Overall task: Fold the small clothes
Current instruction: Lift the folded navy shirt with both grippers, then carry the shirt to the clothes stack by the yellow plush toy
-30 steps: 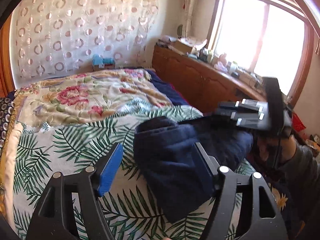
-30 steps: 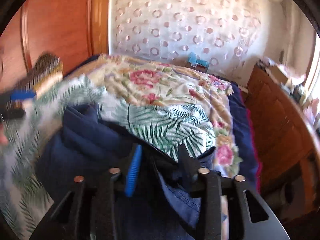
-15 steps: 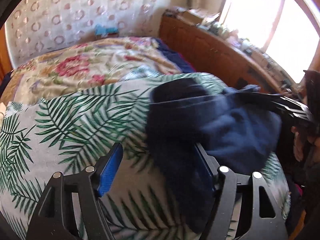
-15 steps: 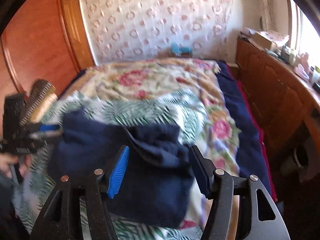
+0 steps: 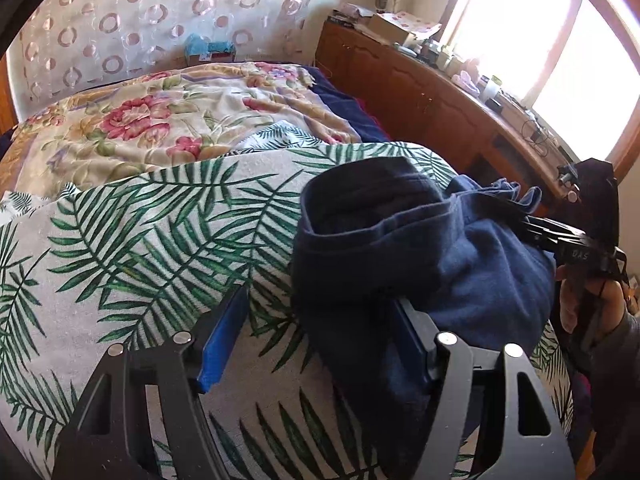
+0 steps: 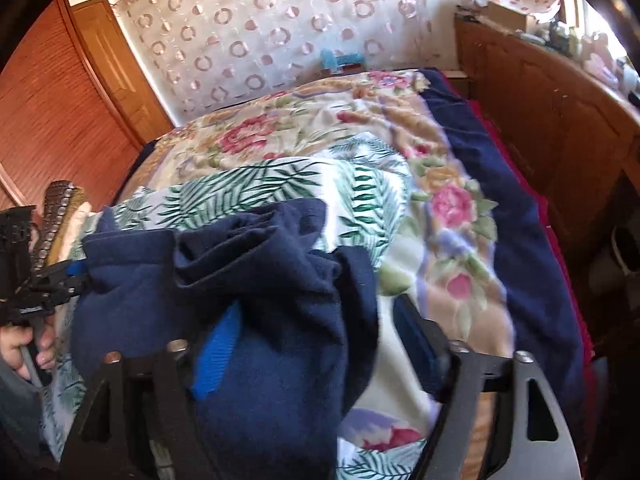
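Note:
A small navy blue garment [image 5: 424, 264] lies bunched in a folded heap on the palm-leaf sheet [image 5: 132, 248] of the bed. My left gripper [image 5: 316, 332] is open, its right finger lying against the garment's near edge. My right gripper [image 6: 320, 332] is open, with the navy garment [image 6: 256, 304] draped over its left finger. In the left wrist view the right gripper [image 5: 516, 216] reaches in from the right at the garment's far edge. In the right wrist view the left gripper [image 6: 64, 276] sits at the garment's left side.
A floral quilt [image 5: 160, 120] covers the far half of the bed. A wooden cabinet [image 5: 440, 108] with clutter on top runs along the right under a bright window. A wooden wardrobe [image 6: 60, 92] stands at left. A patterned curtain [image 6: 280, 24] hangs behind.
My right gripper has opened and let go of the navy garment, which has dropped onto the bed in a heap. Both grippers have moved in closer over it.

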Tool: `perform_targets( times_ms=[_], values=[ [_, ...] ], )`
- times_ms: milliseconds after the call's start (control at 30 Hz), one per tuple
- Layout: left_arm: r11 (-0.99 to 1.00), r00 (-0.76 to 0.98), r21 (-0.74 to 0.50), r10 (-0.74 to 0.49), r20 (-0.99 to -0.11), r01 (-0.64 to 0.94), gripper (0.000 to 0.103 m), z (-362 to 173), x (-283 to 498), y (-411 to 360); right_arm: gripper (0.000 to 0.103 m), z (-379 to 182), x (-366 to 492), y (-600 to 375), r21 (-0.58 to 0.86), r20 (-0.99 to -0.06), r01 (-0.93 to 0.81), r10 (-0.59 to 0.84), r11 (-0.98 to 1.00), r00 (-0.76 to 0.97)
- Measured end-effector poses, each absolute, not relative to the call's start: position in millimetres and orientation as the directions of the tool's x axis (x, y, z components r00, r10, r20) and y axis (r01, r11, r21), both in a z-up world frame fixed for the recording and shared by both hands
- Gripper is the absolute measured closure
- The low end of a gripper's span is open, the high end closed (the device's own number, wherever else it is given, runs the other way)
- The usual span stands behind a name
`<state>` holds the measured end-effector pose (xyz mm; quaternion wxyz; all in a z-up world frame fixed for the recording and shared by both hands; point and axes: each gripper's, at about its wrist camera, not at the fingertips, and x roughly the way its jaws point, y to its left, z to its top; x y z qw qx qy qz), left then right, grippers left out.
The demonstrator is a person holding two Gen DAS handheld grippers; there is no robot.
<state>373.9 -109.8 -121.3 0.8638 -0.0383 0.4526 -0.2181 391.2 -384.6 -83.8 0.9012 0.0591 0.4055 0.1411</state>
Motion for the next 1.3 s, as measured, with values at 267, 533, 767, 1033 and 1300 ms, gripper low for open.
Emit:
perform_targets(
  times_ms=[267,533,767,1033,1300],
  values=[
    [0.884,0.467,-0.285,-0.443,-0.765,0.371,0.063,-119,373,-118,0.016,-99,399,-374,0.371,-0.719,-0.215,0.426,0.904,0.55],
    [0.872,0.437,-0.324,-0.469,-0.768,0.367,0.062,-120,379,-117,0.056,-88,390,-366,0.36,-0.706,-0.3,0.468,0.883,0.532],
    [0.855,0.484,-0.325,-0.502,-0.717,0.404,0.089,-103,365,-119,0.085,-56,357,-347,0.14,-0.667,-0.325,0.332,0.935,0.667],
    [0.815,0.579,-0.352,-0.577,-0.576,0.461,0.09,-44,323,-105,0.086,-2,312,-327,-0.037,-0.538,-0.319,0.25,0.947,0.805],
    [0.839,0.695,-0.327,-0.543,-0.471,0.435,0.09,4,277,-40,0.086,43,298,-272,-0.082,-0.455,-0.426,0.347,0.901,0.82]
  ],
)
